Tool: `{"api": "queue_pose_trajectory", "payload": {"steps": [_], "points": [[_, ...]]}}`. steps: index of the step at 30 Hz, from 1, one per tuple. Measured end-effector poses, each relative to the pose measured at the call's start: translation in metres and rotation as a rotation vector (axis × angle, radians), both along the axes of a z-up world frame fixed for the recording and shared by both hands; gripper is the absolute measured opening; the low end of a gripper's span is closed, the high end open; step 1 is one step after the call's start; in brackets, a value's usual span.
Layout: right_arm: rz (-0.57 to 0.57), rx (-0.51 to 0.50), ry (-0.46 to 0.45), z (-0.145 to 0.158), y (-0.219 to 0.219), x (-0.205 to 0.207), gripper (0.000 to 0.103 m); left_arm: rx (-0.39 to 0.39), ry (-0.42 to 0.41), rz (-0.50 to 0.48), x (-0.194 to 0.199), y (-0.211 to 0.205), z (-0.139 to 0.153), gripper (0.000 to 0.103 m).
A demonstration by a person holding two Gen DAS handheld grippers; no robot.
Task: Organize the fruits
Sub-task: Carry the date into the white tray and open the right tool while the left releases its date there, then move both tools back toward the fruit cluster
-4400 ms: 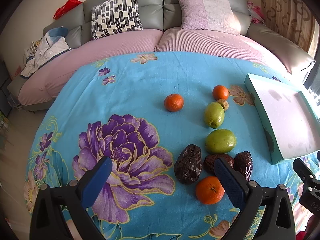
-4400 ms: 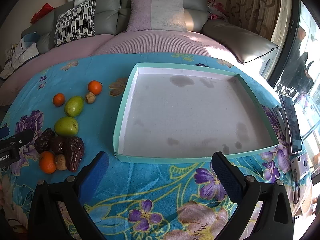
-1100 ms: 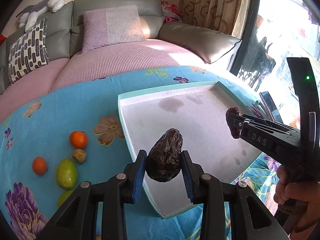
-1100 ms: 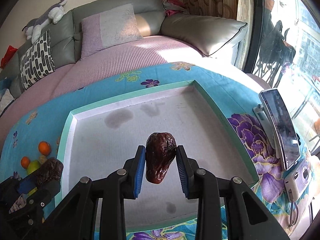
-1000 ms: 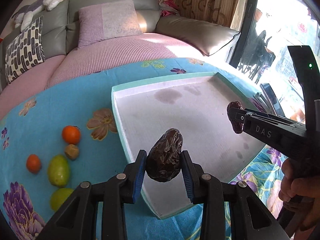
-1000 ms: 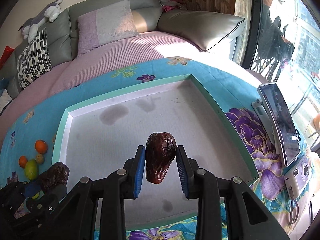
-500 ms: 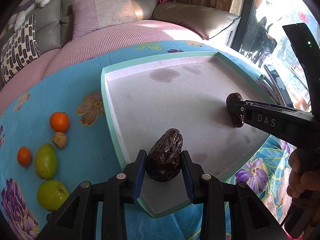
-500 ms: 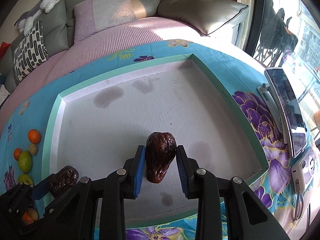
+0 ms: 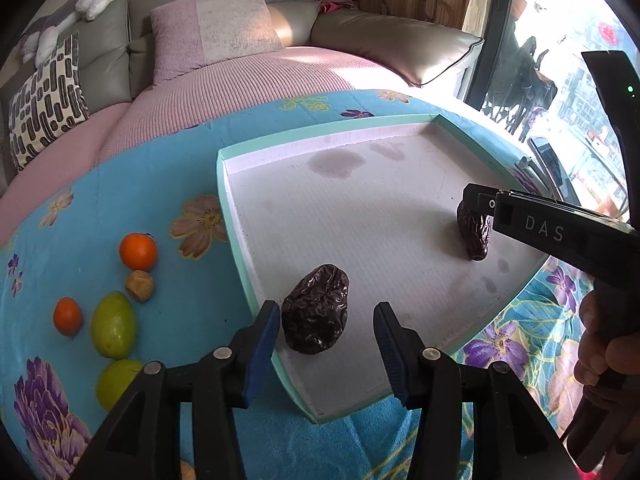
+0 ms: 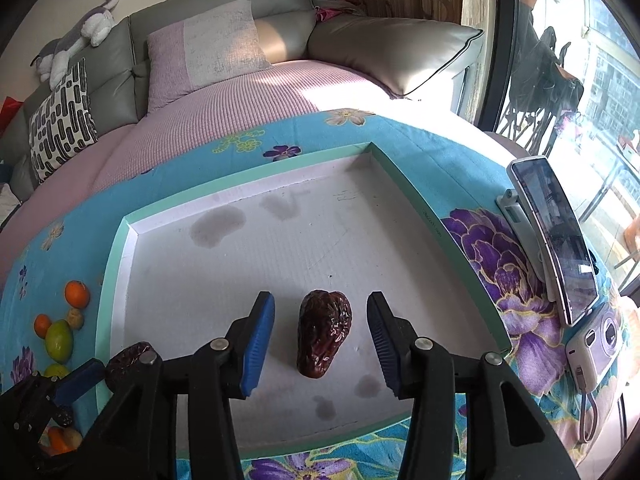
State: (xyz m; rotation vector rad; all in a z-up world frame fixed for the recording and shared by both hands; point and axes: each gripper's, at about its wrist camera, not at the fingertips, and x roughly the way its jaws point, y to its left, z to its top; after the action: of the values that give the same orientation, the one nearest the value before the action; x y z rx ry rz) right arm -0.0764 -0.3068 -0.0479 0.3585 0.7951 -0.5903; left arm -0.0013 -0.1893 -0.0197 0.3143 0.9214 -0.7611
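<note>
**Gripper clearance over two released dates**

Jaw state, left: the left gripper (image 9: 325,334) stands with its blue pads spread apart and grips nothing. The large date (image 9: 315,309) lies on the tray floor directly between the pads, closer to the left-hand pad, which it nearly touches or touches; a clear gap remains on the right-hand side. Its long axis runs forward and slightly rightward, away from the claw, with the blunt end nearest the fingers.

Jaw state, right: the right gripper (image 10: 320,340) is likewise spread and empty. The smaller date (image 10: 324,333) lies centred between its pads with open space on both sides. Its long axis points roughly straight ahead along the fingers, narrow end toward the claw.

Both dates rest inside the tray (image 10: 440,236), near its close edge. The left date sits just inside the tray's left wall; the right date sits further toward the middle-right.

Judgement: each claw can be drawn straight back along its own fingers. The left one has the smaller margin, so a sideways drift to the right could nudge its date.

Remaining fruit lies ahead-left of the left claw, outside the tray on the cloth (image 9: 120,184): two green fruits (image 9: 113,325), then two oranges (image 9: 138,251) beyond. The left hand is the nearer one to that group.
</note>
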Motion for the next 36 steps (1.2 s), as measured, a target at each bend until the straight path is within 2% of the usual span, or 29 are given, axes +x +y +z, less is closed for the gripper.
{"api": "queue_pose_trajectory", "payload": {"steps": [2, 6, 7, 10, 12, 17, 21, 22, 25, 31, 36], "points": [[0.003, -0.003, -0.012, 0.002, 0.001, -0.001, 0.059, -0.014, 0.008, 0.013, 0.002, 0.005, 0.006, 0.064], [0.029, -0.010, -0.024, 0.004, 0.006, 0.002, 0.066, -0.047, 0.030, 0.071, 0.009, 0.021, 0.016, 0.083], [0.039, -0.014, -0.027, 0.005, 0.009, 0.003, 0.071, -0.049, 0.030, 0.092, 0.012, 0.026, 0.017, 0.084], [0.073, -0.020, -0.051, 0.008, 0.017, 0.005, 0.079, -0.033, 0.022, 0.179, 0.021, 0.043, 0.019, 0.095], [0.100, -0.022, -0.066, 0.011, 0.023, 0.007, 0.079, -0.012, 0.018, 0.252, 0.028, 0.058, 0.017, 0.101], [0.140, -0.054, -0.060, 0.012, 0.036, 0.015, 0.081, 0.056, 0.009, 0.433, 0.045, 0.101, 0.009, 0.103], [0.185, -0.031, -0.075, 0.011, 0.053, 0.021, 0.081, 0.076, 0.016, 0.536, 0.055, 0.131, 0.007, 0.103], [0.199, -0.025, -0.081, 0.011, 0.058, 0.022, 0.081, 0.073, 0.019, 0.552, 0.057, 0.139, 0.008, 0.103], [0.250, -0.030, -0.095, 0.012, 0.075, 0.028, 0.103, 0.069, 0.012, 0.591, 0.061, 0.158, 0.012, 0.103], [0.314, -0.069, -0.116, 0.016, 0.105, 0.035, 0.103, 0.028, -0.017, 0.662, 0.065, 0.191, 0.022, 0.103], [0.353, -0.059, -0.118, 0.014, 0.121, 0.039, 0.103, -0.021, -0.023, 0.693, 0.066, 0.212, 0.027, 0.103]]}}
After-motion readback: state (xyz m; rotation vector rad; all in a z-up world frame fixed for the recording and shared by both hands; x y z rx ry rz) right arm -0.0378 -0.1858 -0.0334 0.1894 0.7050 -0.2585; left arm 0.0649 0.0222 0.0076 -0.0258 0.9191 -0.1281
